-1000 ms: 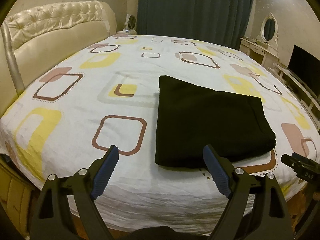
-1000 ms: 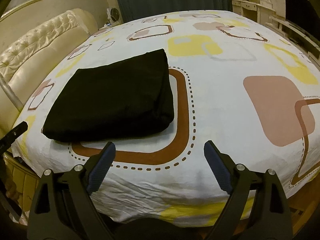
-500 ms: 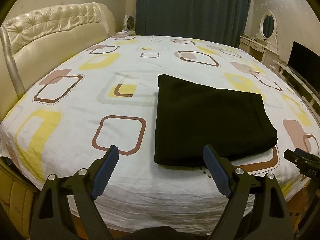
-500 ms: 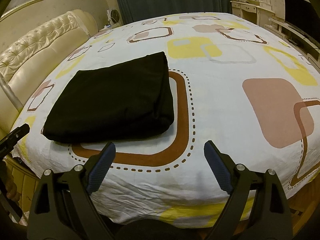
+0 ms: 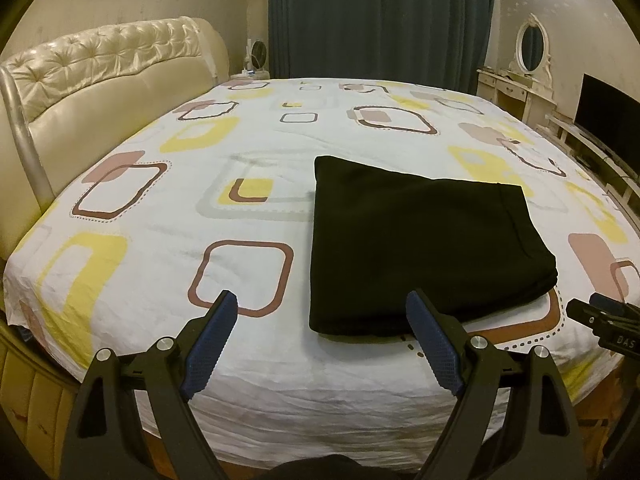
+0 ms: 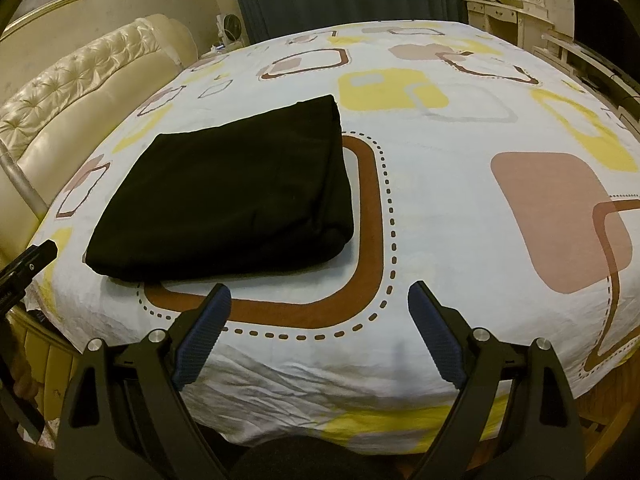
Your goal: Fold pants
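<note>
The black pants (image 5: 416,240) lie folded into a flat rectangle on the bed (image 5: 160,208), near its front edge. In the right wrist view the same folded pants (image 6: 236,196) sit left of centre, layers stacked at their right side. My left gripper (image 5: 322,312) hangs open over the front edge of the bed, its right finger overlapping the pants' near edge in the picture, nothing between the blue pads. My right gripper (image 6: 318,304) is open too, just in front and to the right of the pants, holding nothing.
The white sheet has brown, yellow and pink squares. A padded cream headboard (image 5: 104,76) stands at the left. Dark curtains (image 5: 380,16), a dressing table with an oval mirror (image 5: 530,46) and a dark screen (image 5: 608,108) are at the back and right.
Both grippers stay open and in place. The left wrist view has rolled slightly. The pants have not moved.
</note>
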A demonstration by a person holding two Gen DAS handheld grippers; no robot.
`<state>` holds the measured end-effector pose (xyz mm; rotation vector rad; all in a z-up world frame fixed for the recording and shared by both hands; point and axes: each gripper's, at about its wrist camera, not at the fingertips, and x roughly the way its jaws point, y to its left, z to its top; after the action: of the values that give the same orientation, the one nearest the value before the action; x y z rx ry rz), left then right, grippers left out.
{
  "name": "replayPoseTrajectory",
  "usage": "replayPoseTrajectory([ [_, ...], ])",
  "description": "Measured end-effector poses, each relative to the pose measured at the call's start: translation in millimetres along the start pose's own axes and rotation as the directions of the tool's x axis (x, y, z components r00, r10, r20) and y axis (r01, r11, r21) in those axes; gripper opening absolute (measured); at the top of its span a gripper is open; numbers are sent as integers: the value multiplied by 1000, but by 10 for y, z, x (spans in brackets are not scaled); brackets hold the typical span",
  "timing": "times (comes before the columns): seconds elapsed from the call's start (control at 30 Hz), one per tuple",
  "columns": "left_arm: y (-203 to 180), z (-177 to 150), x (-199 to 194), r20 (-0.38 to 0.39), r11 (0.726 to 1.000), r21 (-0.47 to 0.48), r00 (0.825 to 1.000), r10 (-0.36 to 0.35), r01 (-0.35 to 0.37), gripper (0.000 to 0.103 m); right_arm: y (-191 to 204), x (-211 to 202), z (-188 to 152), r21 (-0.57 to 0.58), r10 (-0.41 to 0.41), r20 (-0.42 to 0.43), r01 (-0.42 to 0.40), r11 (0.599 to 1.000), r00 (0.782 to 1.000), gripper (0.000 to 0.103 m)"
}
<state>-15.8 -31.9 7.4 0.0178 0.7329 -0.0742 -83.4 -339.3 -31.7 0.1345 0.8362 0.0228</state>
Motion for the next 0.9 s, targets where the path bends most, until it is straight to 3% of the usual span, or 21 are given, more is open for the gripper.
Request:
replayPoseTrajectory([
  [0.9, -1, 1, 31, -30, 1000, -8, 1000, -10, 10, 85, 57, 62, -70, -11, 10, -28, -10, 1000, 1000, 90],
])
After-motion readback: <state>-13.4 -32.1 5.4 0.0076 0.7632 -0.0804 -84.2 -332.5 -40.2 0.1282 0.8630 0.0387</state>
